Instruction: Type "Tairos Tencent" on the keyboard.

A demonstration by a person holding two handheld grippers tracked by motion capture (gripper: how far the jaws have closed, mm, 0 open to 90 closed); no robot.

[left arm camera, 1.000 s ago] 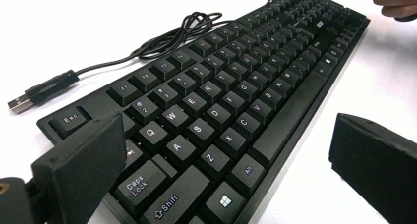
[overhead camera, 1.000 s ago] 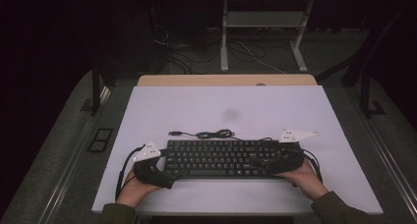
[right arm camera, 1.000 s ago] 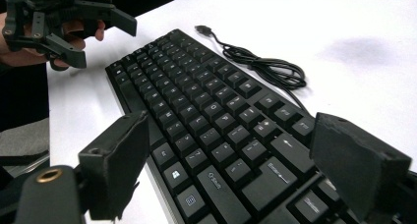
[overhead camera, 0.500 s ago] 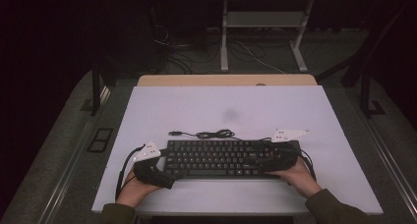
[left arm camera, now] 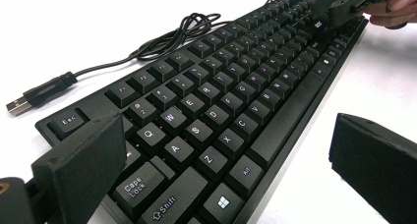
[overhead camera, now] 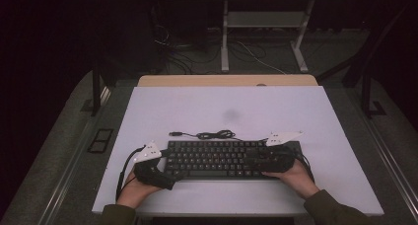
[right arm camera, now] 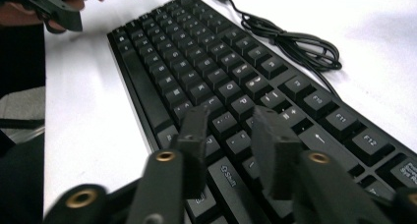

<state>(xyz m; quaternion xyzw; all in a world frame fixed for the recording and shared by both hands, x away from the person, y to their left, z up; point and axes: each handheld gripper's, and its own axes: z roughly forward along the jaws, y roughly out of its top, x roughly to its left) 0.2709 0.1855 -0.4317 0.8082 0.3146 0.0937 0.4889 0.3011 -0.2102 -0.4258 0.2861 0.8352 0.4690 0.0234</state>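
- On the white table (overhead camera: 197,111), a black keyboard (overhead camera: 229,158) lies flat near the person's edge, its cable (overhead camera: 214,134) coiled just behind it and ending in a USB plug (left arm camera: 17,106)
- At the keyboard's left end, the left gripper (left arm camera: 226,155) has its jaws wide apart, straddling the corner by the Esc and Shift keys
- Over the right end, the right gripper (right arm camera: 231,135) hovers above the keys, its jaws slightly parted and holding nothing
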